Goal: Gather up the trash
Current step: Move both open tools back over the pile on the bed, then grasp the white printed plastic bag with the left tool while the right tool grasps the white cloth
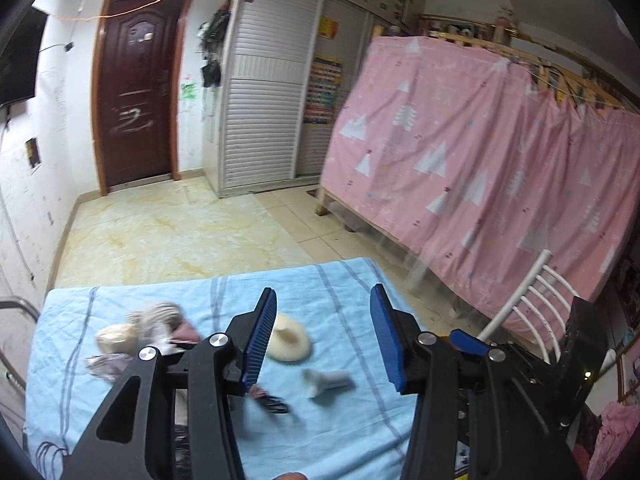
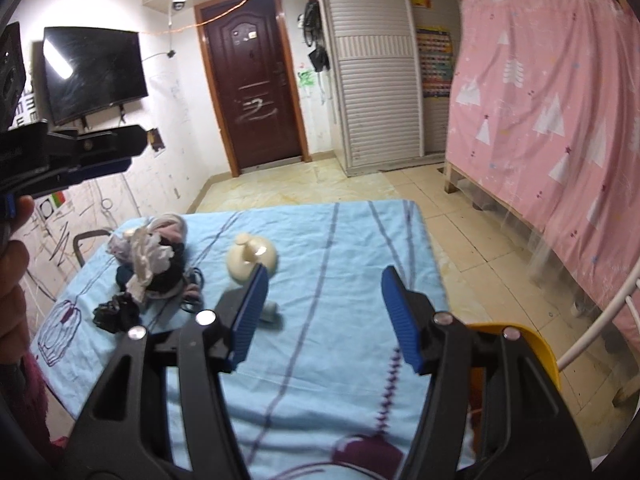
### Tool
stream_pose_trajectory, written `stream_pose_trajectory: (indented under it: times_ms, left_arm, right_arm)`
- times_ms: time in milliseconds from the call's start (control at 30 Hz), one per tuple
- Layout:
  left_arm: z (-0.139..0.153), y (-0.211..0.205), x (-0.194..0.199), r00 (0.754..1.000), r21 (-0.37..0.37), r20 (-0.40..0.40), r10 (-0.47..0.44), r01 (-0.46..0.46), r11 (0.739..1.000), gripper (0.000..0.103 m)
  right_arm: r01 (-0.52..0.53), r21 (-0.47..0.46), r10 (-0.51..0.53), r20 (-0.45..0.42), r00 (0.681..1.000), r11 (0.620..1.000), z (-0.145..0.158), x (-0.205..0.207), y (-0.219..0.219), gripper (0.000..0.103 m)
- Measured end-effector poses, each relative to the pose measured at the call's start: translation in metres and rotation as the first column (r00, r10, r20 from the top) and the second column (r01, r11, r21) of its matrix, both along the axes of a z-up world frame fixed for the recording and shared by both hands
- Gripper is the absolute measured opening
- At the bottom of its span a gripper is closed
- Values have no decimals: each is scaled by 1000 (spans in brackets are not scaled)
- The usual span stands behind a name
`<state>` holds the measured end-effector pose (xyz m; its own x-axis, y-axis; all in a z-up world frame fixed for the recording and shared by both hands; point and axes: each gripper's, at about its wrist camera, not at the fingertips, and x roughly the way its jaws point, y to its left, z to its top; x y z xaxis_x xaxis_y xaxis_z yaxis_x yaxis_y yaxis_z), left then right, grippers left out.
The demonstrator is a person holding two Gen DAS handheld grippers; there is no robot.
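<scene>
A table under a light blue cloth (image 1: pixel 352 280) carries the trash. In the left wrist view a cream rounded piece (image 1: pixel 290 342), a small pale tube (image 1: pixel 326 382), a dark wrapper (image 1: pixel 274 402) and a blurred crumpled pile (image 1: pixel 154 322) lie below my left gripper (image 1: pixel 324 304). That gripper is open and holds nothing. The right wrist view shows my right gripper (image 2: pixel 325 284), also open and empty, over the cloth (image 2: pixel 360 248). The cream piece (image 2: pixel 252 260) sits just past its left finger, the crumpled pile (image 2: pixel 154 256) and a black wad (image 2: pixel 116 312) further left.
A pink curtain (image 1: pixel 480 168) covers a wooden bunk frame on the right. A white metal chair back (image 1: pixel 532 300) and a yellow seat (image 2: pixel 536 350) stand by the table's right side. Tiled floor (image 1: pixel 172 236) leads to a brown door (image 2: pixel 252 80). A hand (image 2: pixel 16 240) shows at the left.
</scene>
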<state>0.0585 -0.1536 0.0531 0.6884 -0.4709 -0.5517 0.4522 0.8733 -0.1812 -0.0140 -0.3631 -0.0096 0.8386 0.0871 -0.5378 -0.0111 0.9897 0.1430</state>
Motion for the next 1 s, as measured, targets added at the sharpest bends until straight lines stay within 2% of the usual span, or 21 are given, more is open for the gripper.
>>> stream_pose_trajectory:
  times_ms: [233, 533, 767, 1000]
  left_arm:
    - [-2, 45, 12, 998, -16, -11, 66, -66, 998, 42]
    - [-15, 96, 35, 987, -26, -51, 152, -154, 988, 42]
    - [-35, 133, 52, 970, 7, -96, 225, -225, 974, 46]
    - [-65, 153, 68, 947, 59, -178, 269, -263, 963, 51]
  right_arm:
    - [-60, -29, 60, -7, 998, 998, 3, 16, 35, 62]
    - [-131, -63, 130, -29, 991, 989, 5, 36, 79, 63]
    - [-212, -72, 209, -44, 977, 975, 4, 50, 116, 69]
    - [-289, -75, 285, -65, 956, 954, -1, 60, 148, 70]
